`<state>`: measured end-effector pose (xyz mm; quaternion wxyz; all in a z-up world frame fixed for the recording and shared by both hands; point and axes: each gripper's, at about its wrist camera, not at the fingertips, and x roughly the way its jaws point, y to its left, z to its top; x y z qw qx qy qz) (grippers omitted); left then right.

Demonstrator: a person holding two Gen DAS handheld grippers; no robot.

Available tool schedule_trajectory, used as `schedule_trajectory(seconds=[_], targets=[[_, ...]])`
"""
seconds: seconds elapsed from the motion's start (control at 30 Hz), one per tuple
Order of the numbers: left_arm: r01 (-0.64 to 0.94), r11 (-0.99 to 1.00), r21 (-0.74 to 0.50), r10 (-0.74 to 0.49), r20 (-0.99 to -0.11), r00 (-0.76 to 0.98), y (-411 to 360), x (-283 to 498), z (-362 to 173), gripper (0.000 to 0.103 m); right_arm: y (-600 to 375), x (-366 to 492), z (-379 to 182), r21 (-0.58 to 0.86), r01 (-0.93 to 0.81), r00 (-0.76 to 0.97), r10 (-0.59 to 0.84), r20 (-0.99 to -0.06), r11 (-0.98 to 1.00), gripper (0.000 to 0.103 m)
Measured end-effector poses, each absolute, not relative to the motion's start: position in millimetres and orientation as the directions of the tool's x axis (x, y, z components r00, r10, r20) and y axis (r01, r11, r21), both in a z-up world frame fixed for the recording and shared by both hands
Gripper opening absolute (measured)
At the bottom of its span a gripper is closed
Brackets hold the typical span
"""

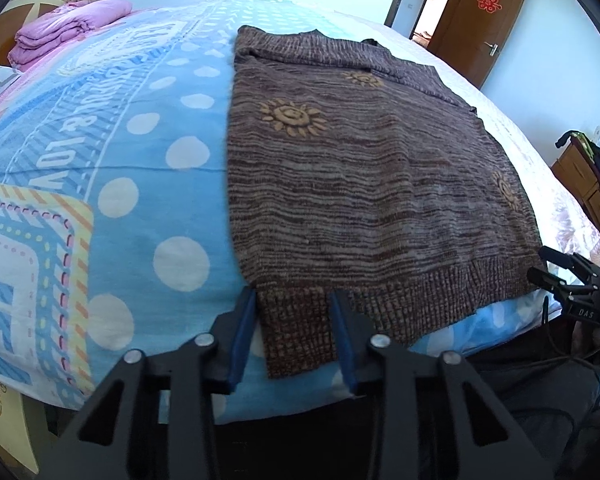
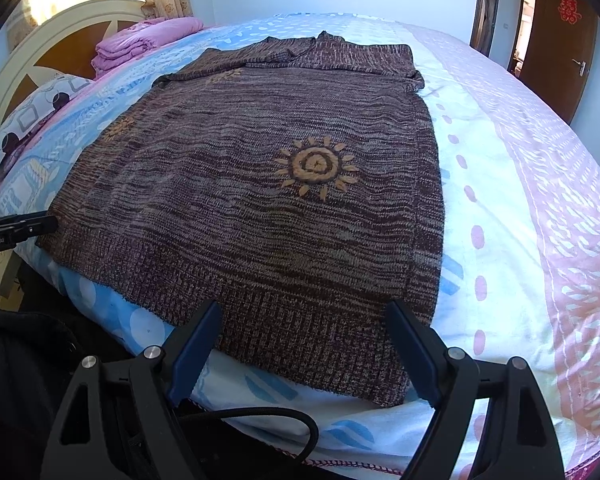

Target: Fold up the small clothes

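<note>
A brown striped knit sweater (image 1: pixel 360 180) (image 2: pixel 280 220) with yellow sun motifs lies flat on the bed, its ribbed hem toward me. My left gripper (image 1: pixel 292 300) sits at the hem's left corner. That corner lies flat between the blue pads, one finger (image 1: pixel 242 336) just outside the sweater's edge, the other on the rib, and the fabric is not bunched. My right gripper (image 2: pixel 304 308) stands wide open over the hem's right corner, touching nothing. Each gripper also shows at the edge of the other's view: the right gripper (image 1: pixel 568 280) and the left gripper (image 2: pixel 20 228).
The bed has a blue dotted and pink patterned sheet (image 1: pixel 160 184) (image 2: pixel 500 200). A folded pink blanket (image 2: pixel 140 40) and a pillow (image 2: pixel 32 120) lie near the white headboard (image 2: pixel 60 28). Beyond the bed are a brown door (image 2: pixel 560 40) and a wooden cabinet (image 1: pixel 580 176). A black cable (image 2: pixel 260 412) hangs below the bed's edge.
</note>
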<state>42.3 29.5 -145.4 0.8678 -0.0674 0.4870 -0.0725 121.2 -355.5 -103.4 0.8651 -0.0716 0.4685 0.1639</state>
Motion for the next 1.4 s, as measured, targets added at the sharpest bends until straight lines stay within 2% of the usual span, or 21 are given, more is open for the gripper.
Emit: schedule_trajectory(seconds=[0.2, 0.23, 0.3, 0.43, 0.73, 0.77, 0.87, 0.93, 0.97, 1.03, 1.23, 1.4], targets=[[0.061, 0.98, -0.191, -0.195, -0.836, 0.513, 30.2, 43.1, -148.1, 0.037, -370.4, 116.8, -90.7, 0.023, -0.307, 0.546, 0.196, -0.815, 0.951, 0.085], [0.063, 0.979, -0.195, -0.2, -0.833, 0.516, 30.7, 42.5, -147.3, 0.031, -375.5, 115.3, -88.1, 0.023, -0.293, 0.553, 0.189, -0.811, 0.956, 0.085], [0.061, 0.971, -0.229, -0.227, -0.823, 0.521, 36.2, 43.0, -145.8, 0.009, -383.1, 112.8, -85.3, 0.024, -0.269, 0.561, 0.177, -0.809, 0.963, 0.085], [0.062, 0.944, -0.324, -0.309, -0.801, 0.513, 48.0, 46.0, -145.9, 0.009, -396.0, 107.2, -85.0, 0.041, -0.238, 0.558, 0.171, -0.812, 0.97, 0.085], [0.08, 0.937, -0.341, -0.329, -0.775, 0.54, 51.2, 44.6, -135.3, 0.009, -408.3, 110.1, -106.9, 0.173, -0.213, 0.478, 0.257, -0.84, 0.962, 0.083], [0.08, 0.937, -0.34, -0.328, -0.778, 0.536, 50.8, 45.6, -136.8, 0.009, -407.6, 109.9, -109.2, 0.174, -0.214, 0.474, 0.258, -0.842, 0.961, 0.079], [0.074, 0.937, -0.341, -0.329, -0.791, 0.516, 49.2, 46.8, -144.2, 0.009, -404.5, 108.7, -111.0, 0.141, -0.22, 0.484, 0.234, -0.843, 0.965, 0.058], [0.076, 0.935, -0.346, -0.334, -0.788, 0.518, 49.9, 47.1, -144.6, 0.009, -404.0, 107.8, -109.8, 0.134, -0.24, 0.486, 0.238, -0.841, 0.962, 0.034], [0.078, 0.935, -0.346, -0.334, -0.786, 0.521, 50.2, 47.3, -143.5, 0.009, -405.4, 108.0, -109.2, 0.149, -0.243, 0.481, 0.253, -0.839, 0.958, 0.028], [0.08, 0.934, -0.347, -0.335, -0.778, 0.531, 51.4, 47.3, -140.3, 0.009, -406.5, 108.3, -107.7, 0.183, -0.258, 0.47, 0.288, -0.834, 0.949, 0.009], [0.094, 0.924, -0.371, -0.353, -0.732, 0.583, 59.7, 46.4, -120.2, 0.008, -413.0, 105.5, -80.9, 0.324, -0.304, 0.507, 0.44, -0.742, 0.896, 0.007], [0.113, 0.917, -0.383, -0.363, -0.682, 0.634, 66.1, 52.1, -96.5, 0.008, -423.7, 108.2, -62.1, 0.408, -0.305, 0.542, 0.509, -0.669, 0.86, 0.007]])
